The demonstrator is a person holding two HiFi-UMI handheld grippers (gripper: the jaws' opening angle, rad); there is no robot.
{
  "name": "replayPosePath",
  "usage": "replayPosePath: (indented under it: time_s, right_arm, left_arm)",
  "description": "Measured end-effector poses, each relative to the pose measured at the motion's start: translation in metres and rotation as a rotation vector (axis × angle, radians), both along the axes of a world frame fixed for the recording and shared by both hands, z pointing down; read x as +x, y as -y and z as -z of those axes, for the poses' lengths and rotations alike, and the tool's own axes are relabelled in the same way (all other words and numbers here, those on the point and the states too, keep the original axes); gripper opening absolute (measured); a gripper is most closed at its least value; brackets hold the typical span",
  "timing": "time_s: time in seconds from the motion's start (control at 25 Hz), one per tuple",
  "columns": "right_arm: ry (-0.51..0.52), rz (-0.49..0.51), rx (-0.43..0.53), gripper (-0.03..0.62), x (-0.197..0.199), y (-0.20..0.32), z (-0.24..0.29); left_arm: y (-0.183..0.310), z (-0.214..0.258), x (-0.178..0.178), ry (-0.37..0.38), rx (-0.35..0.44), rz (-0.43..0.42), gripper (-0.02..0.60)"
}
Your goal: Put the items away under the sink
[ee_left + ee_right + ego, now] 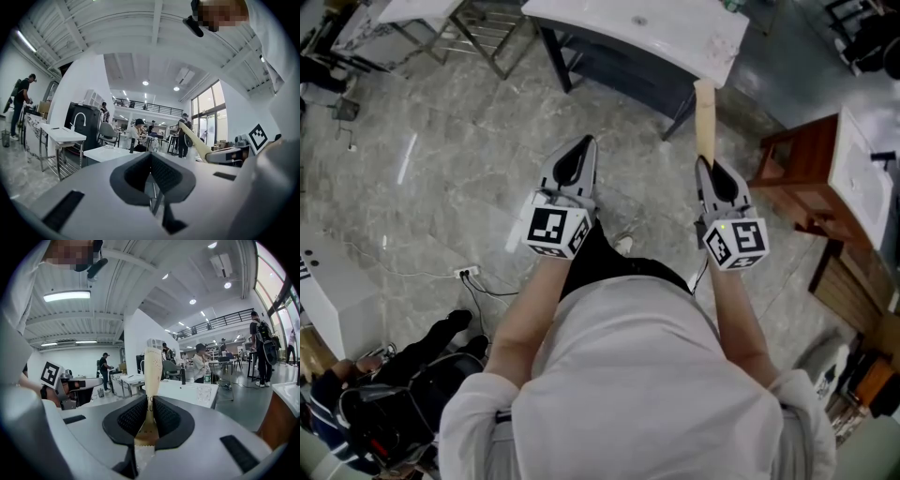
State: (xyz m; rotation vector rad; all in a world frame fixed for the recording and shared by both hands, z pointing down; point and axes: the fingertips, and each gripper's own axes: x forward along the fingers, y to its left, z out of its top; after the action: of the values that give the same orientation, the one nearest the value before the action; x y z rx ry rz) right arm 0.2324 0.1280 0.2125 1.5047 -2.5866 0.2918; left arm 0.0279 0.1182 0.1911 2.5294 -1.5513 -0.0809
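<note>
Right gripper (150, 417) clamped on the low end of a cream packet (705, 114), which stands upright. Left gripper (153, 180) closed, empty. Sink (694, 42) ahead, well apart. Best kept: firm pinch while approaching, left free to open the cabinet (623, 67).

A white-topped table (656, 28) and a brown wooden cabinet (802, 173) stand on grey marbled floor (431, 178) under a white ceiling (154, 28).
</note>
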Motion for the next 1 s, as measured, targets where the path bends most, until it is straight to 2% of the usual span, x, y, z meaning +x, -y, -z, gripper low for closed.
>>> replayPosePath:
  time_s: [0.28, 1.0]
  right_arm:
    - [0.001, -0.020, -0.014, 0.061, -0.006, 0.020, -0.004]
    - [-0.033, -0.038, -0.083, 0.061, -0.061, 0.123, -0.018]
  left_arm:
    - [0.031, -0.004, -0.002, -0.002, -0.005, -0.030, 0.003]
    - [0.150, -0.028, -0.043, -0.013, -0.070, -0.095, 0.002]
